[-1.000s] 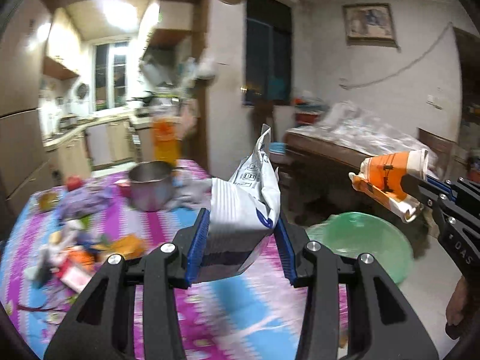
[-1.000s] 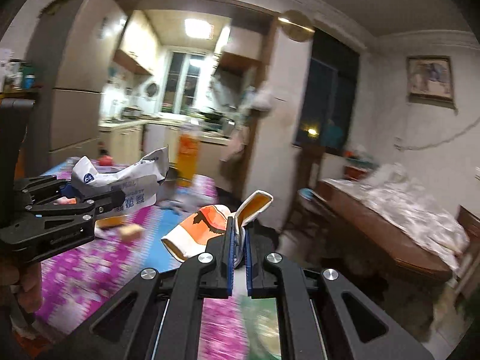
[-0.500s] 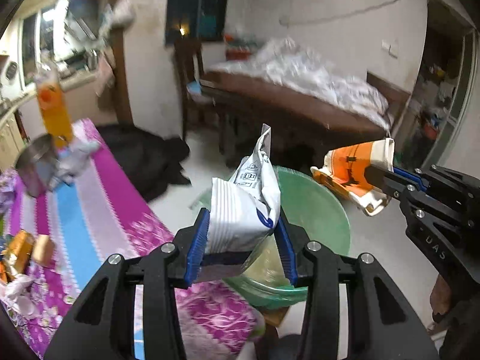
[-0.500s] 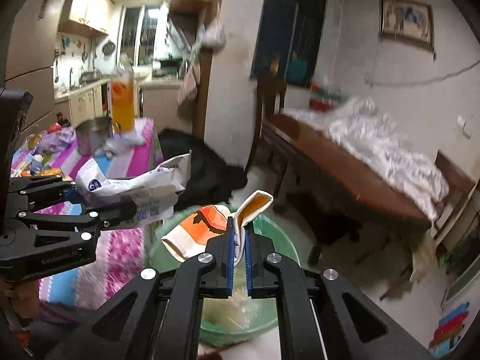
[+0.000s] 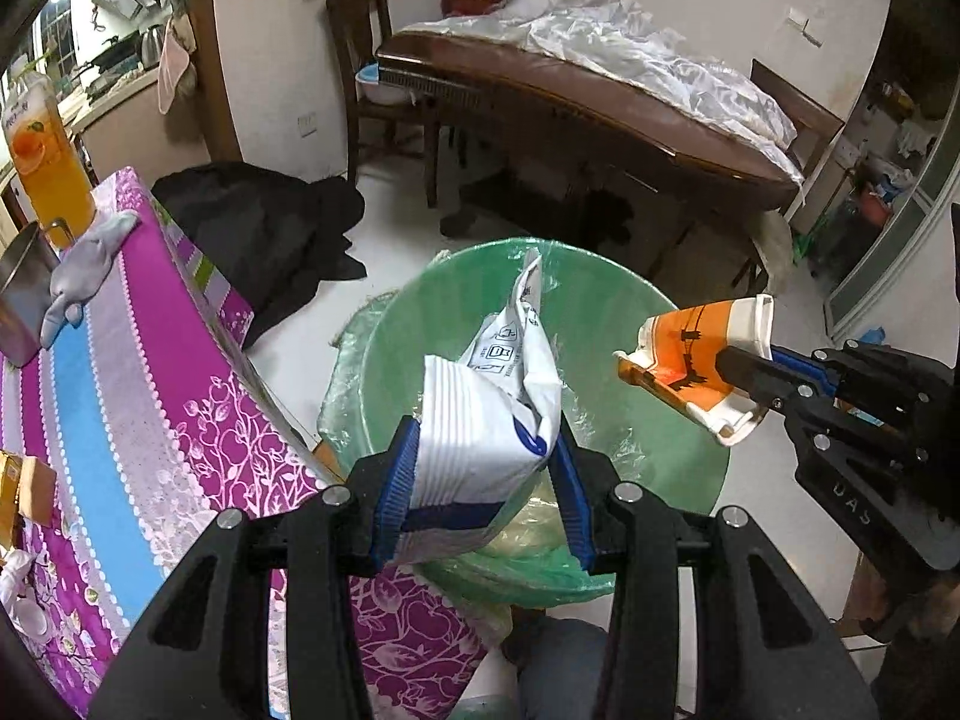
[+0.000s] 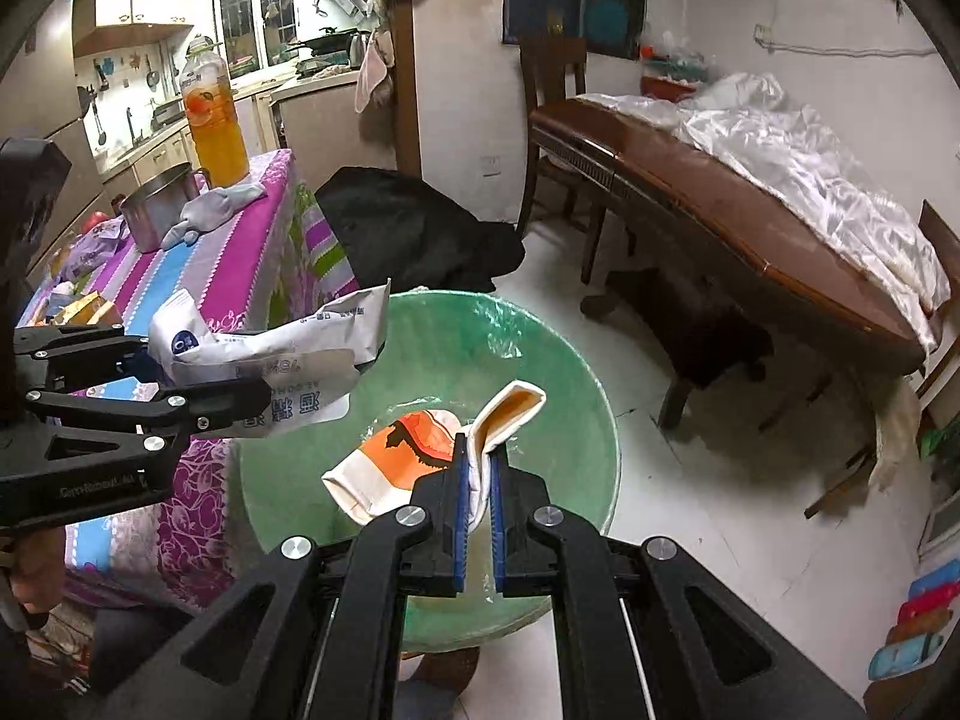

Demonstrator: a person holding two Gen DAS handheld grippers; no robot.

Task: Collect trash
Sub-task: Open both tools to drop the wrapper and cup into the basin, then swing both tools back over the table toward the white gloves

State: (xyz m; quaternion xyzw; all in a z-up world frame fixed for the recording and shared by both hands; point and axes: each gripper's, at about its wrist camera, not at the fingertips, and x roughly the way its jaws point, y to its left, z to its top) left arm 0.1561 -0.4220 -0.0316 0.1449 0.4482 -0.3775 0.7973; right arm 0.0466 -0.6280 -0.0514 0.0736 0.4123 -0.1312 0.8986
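Low in the frame sat a green bin (image 5: 660,324) (plastic-lined); the left gripper (image 5: 486,480) pinched a white packet (image 5: 480,420), the right gripper (image 6: 477,480) pressed together on a crushed paper cup (image 6: 408,450).

Both grippers' jaws clamped, angled downward.

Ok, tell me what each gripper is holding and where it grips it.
The left gripper clamps the white packet across its lower end. The right gripper pinches the crushed orange paper cup by its flattened rim.
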